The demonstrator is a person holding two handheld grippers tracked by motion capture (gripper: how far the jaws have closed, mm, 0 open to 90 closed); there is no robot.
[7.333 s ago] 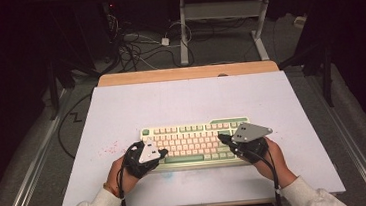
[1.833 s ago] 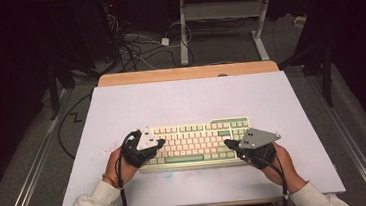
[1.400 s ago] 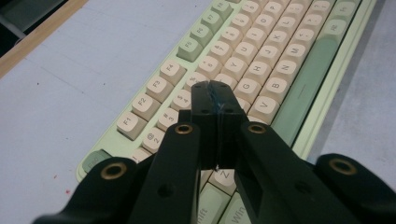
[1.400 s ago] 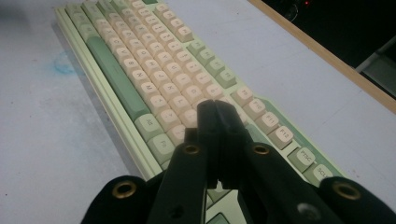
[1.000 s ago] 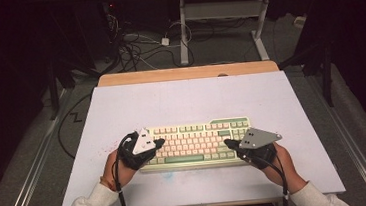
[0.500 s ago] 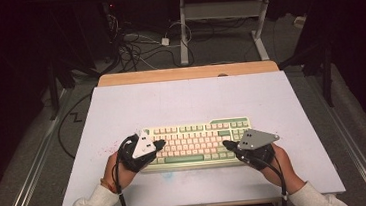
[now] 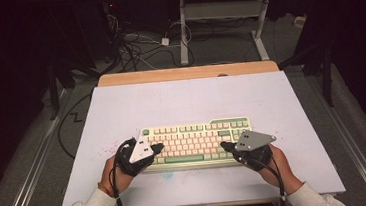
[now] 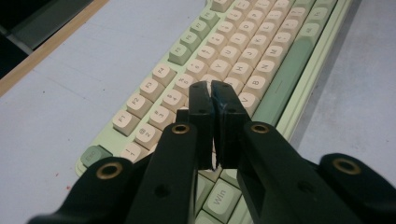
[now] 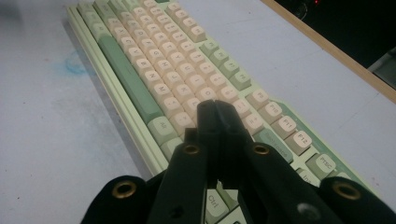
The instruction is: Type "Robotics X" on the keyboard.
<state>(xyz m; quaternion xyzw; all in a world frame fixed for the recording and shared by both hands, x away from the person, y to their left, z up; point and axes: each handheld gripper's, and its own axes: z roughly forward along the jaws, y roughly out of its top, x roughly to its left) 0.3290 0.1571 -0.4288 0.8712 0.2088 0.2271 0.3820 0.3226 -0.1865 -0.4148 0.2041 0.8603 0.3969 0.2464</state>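
— What's on the white table?

— A cream and green keyboard, lying square near the front edge.

— And the person's hands?

— One at each end. The left gripper sits over the left-hand keys, jaws pressed together. The right gripper is over the right-hand keys, jaws together too, gripping nothing.
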